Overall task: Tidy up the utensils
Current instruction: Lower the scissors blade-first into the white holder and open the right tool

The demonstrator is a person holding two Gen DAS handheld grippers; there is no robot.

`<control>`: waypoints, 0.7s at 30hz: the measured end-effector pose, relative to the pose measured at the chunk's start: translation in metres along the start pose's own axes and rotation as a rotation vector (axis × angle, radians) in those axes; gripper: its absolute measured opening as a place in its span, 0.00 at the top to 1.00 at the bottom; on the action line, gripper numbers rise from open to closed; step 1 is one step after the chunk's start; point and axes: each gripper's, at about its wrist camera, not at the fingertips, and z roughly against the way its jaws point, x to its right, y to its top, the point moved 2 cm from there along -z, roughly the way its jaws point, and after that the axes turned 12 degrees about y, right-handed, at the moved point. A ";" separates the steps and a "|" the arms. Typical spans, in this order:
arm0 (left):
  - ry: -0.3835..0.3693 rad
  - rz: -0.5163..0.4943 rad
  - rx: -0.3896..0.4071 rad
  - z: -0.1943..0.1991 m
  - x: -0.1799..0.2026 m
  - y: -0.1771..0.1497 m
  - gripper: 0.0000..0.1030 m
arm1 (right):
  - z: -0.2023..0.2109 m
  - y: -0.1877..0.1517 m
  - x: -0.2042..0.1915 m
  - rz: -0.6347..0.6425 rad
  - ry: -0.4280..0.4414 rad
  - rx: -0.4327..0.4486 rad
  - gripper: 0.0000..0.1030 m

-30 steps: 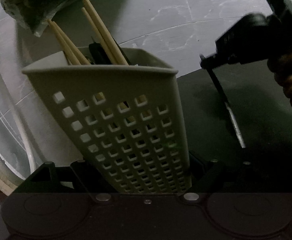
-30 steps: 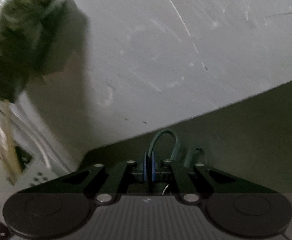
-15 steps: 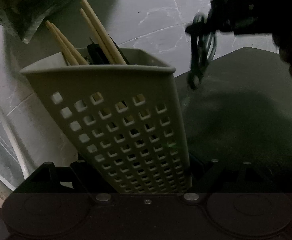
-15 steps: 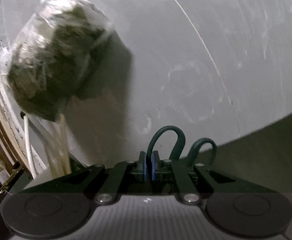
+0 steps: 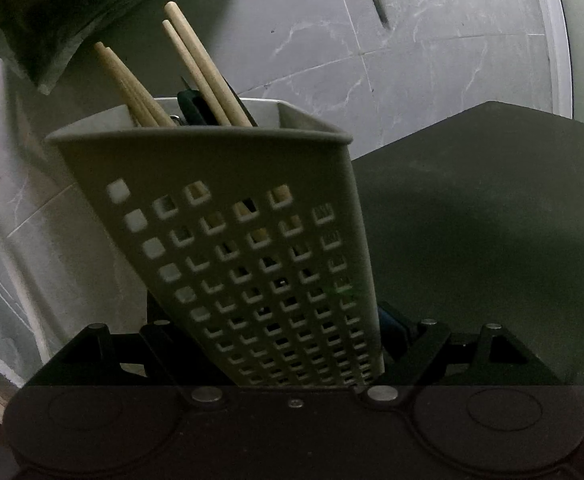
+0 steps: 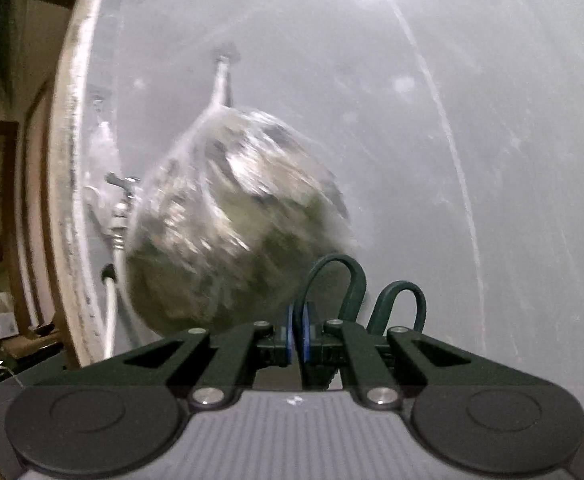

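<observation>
Pale grey holder (image 5: 228, 216) pierced with square holes; tan chopsticks (image 5: 200, 68); dark green scissor handles (image 6: 356, 280); grey marbled wall (image 5: 432, 60).

chopsticks (image 5: 196, 64) crowd the holder (image 5: 252, 240) mouth; its right corner stays open.

- Bottom of the perforated caddy (image 5: 252, 248) lost behind the left gripper (image 5: 292, 364) body, so no view of pads or contact.
- Chopsticks (image 5: 196, 68) and a dark handle (image 5: 190, 106) mostly buried inside.
- Green bag (image 5: 48, 12) chopped off by the top edge.
- Hanging wrapped bundle (image 6: 232, 224) smeared by blur, contents unreadable.
- Scissors (image 6: 332, 292): only handle loops showing past the right gripper (image 6: 298, 340).
</observation>
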 end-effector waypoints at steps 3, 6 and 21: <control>-0.005 -0.001 0.004 0.001 -0.001 -0.002 0.18 | -0.004 0.008 -0.016 0.041 0.035 0.011 0.94; -0.005 -0.002 0.009 0.002 -0.004 -0.005 0.17 | -0.015 0.004 -0.030 0.066 0.066 0.009 0.94; -0.009 -0.004 0.029 0.005 -0.001 -0.005 0.17 | -0.046 -0.088 -0.076 0.194 0.127 -0.296 0.70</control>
